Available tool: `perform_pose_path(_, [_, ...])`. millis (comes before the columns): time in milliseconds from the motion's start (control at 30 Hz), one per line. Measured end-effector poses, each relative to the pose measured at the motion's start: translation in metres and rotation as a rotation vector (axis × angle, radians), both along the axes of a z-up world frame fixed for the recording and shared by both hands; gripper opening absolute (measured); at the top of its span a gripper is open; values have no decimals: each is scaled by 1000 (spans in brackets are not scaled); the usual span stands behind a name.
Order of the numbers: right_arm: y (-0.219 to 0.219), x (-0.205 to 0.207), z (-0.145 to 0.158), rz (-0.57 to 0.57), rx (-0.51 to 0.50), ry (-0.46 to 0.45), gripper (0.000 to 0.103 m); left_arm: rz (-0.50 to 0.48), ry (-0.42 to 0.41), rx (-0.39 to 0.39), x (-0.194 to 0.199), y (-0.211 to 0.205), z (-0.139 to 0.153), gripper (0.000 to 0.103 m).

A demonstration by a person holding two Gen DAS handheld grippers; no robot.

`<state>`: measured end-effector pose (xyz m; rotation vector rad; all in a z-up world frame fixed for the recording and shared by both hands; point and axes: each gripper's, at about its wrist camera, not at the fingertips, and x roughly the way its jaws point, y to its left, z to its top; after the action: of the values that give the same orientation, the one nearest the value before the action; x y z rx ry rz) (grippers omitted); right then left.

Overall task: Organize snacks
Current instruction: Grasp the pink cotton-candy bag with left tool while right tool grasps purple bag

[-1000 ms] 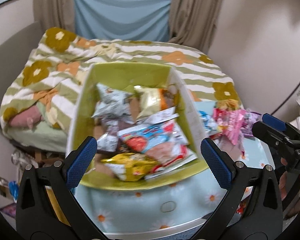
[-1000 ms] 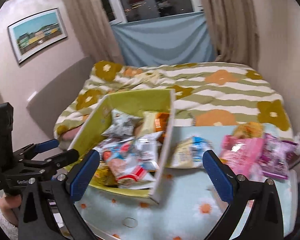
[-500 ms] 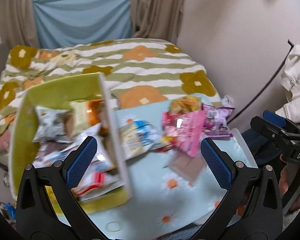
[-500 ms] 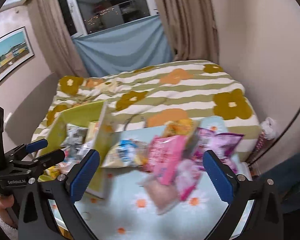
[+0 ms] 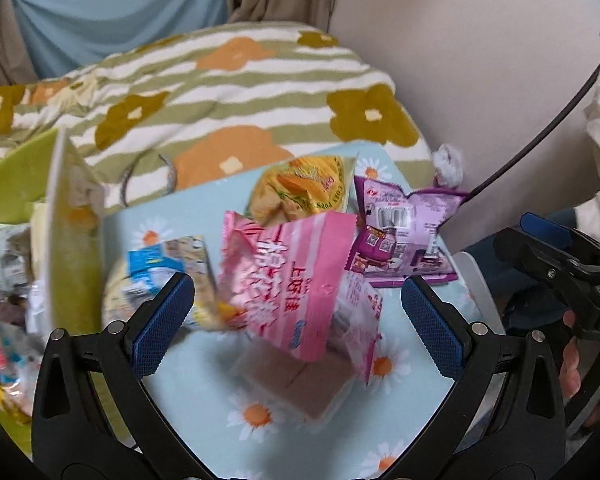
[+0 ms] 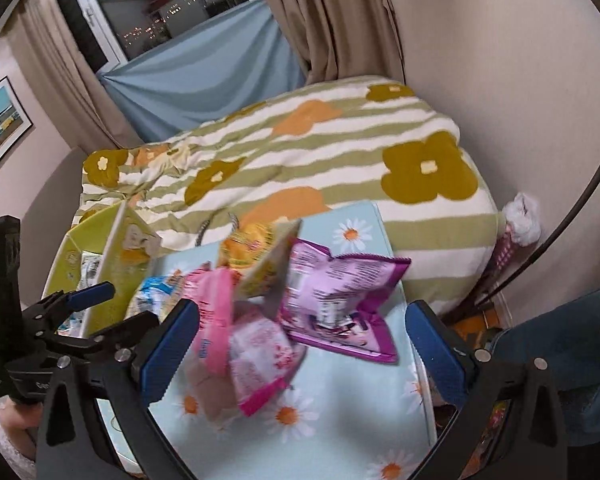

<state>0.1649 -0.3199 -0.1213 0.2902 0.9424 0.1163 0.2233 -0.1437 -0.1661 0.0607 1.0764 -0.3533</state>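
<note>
Bedroom setting: daisy-print counter at foot of bed with striped floral quilt.

Both views swung rightward over the last second, off the green box and onto the loose snacks. Box now at left edge, part-filled with packets. Suggests next pick comes from the unsorted pile.

Left gripper: fingers spread wide, empty, hovering over pink packet. Right gripper: fingers likewise apart, empty, above same pile.

Still on counter: pink packet lying on a brown packet; yellow packet behind; purple packet to right; blue-and-white packet beside box wall.

Obstacles: packets overlap, so a clean single grasp looks awkward; box wall stands between pile and box interior.
</note>
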Motion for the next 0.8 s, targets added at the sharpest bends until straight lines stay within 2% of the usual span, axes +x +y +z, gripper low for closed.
perform_pose_path(167, [-11,22,-34,31,37,63,102,41,49,44,16,-12,-35,103])
perform_pose_path(367, [-11,43,-63,73,67,102,102,75,84,64,28,-12,-60,102])
perform_pose_path(467, [-9,51,-74,98,65,105,102,80,84,98,32,-14,-67,87])
perform_pose_path(600, [-8,57,-84,125,71,109,102,96,92,93,38,-11,-70,83])
perform_pose_path(667, [-7,59,-87,136,72,108,102,105,98,106,40,-10,-71,79])
perform_pose_path(733, [-7,61,-89,143,71,107,102,108,102,134,41,-10,-73,69])
perform_pose_path(800, [-6,63,-91,149,67,110,103,109,102,141,42,-8,-73,67])
